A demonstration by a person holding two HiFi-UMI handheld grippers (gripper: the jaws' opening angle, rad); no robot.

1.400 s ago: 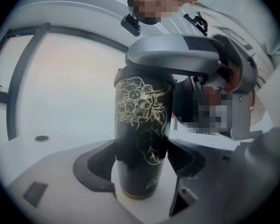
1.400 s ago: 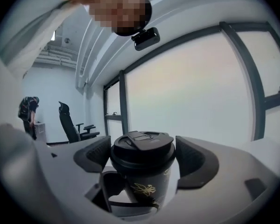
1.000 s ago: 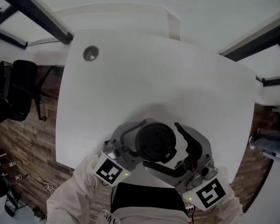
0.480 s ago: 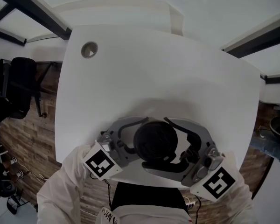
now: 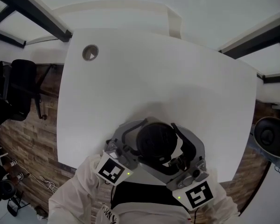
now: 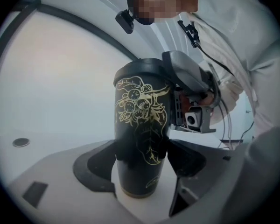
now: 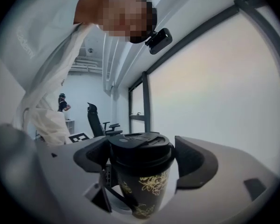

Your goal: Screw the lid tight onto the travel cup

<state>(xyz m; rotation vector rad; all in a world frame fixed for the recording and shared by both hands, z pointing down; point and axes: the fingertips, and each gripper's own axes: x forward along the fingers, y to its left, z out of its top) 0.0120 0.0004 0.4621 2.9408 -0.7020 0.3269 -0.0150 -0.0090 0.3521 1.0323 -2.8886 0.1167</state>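
Mid-tightening, I'd say: left gripper (image 6: 141, 162) clamps the travel cup (image 6: 140, 120), low centre on the table (image 5: 154, 78), and right gripper (image 7: 142, 161) pinches the lid (image 7: 139, 146). Next I'd twist it snug.
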